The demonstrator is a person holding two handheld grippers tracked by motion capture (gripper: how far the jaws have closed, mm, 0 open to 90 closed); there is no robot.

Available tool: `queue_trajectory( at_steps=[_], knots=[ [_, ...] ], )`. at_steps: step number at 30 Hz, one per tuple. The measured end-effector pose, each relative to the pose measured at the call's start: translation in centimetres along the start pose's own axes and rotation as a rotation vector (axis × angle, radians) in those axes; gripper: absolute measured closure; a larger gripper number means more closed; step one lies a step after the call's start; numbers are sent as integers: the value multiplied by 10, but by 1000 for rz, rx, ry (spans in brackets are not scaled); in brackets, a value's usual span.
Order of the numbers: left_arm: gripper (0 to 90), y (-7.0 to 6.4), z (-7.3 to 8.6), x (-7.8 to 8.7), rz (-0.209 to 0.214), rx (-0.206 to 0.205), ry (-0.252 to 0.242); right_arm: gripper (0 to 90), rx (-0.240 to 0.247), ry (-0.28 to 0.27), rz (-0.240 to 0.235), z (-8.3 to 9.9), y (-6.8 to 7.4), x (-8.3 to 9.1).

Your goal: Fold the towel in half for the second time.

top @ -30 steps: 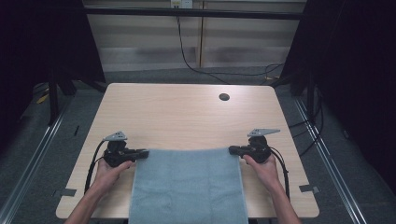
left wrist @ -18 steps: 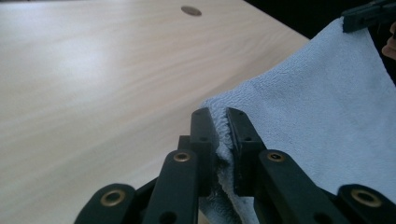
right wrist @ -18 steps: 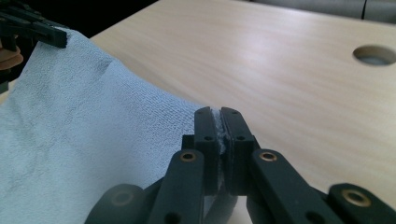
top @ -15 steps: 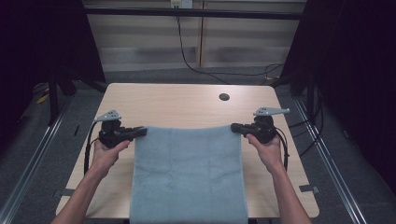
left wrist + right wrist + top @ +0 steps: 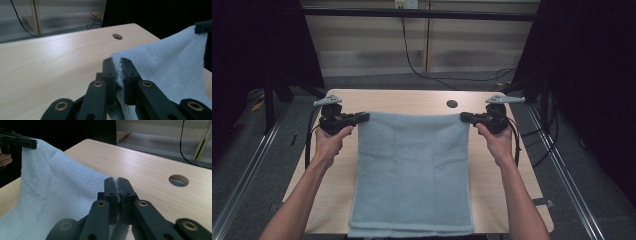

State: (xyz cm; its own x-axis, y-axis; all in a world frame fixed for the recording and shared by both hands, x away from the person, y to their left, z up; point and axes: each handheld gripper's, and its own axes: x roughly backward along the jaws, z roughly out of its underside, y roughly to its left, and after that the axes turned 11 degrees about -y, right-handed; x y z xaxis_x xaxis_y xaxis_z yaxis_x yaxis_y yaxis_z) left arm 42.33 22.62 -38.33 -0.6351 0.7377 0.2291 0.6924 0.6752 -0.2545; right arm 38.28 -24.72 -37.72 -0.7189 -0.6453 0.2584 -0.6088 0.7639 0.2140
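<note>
A pale blue towel [image 5: 412,170] hangs stretched between my two grippers above the wooden table [image 5: 407,100], its lower end draped over the front edge. My left gripper [image 5: 362,117] is shut on the towel's far left corner [image 5: 118,67]. My right gripper [image 5: 464,117] is shut on the far right corner [image 5: 117,185]. In the left gripper view the towel [image 5: 170,62] runs off to the other gripper at the top right. The right gripper view shows the towel [image 5: 55,185] sagging away toward the other gripper at the upper left.
A round cable hole [image 5: 452,104] lies in the table near its far edge, between the grippers and slightly right. Black cables [image 5: 309,140] trail from both grippers. Metal rails [image 5: 247,170] run along the floor on both sides.
Both grippers have lifted and moved away from the person toward the far edge, pulling the towel's top edge up and forward. The towel now hangs taut between them.
</note>
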Motion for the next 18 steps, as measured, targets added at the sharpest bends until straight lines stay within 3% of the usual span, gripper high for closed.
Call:
queue_trajectory(
  at_steps=[5, 8, 14, 15, 18],
  knots=[
    [829, 2, -18, -3, -7, -16, -33, 868, 11, -16, 16, -18, -4, -1],
    [829, -3, -29, 0, 6, -45, -52, 869, 25, -46, 24, -33, -4, 2],
    [837, -10, -22, 9, 25, -44, -81, 868, 36, -58, 14, -31, -1, 9],
    [839, -13, -15, 12, 34, -60, -70, 868, 31, -55, 8, -24, 1, 12],
    [838, -14, -7, 15, 48, -44, -69, 868, 27, -48, 8, -16, 1, 15]
  ],
)
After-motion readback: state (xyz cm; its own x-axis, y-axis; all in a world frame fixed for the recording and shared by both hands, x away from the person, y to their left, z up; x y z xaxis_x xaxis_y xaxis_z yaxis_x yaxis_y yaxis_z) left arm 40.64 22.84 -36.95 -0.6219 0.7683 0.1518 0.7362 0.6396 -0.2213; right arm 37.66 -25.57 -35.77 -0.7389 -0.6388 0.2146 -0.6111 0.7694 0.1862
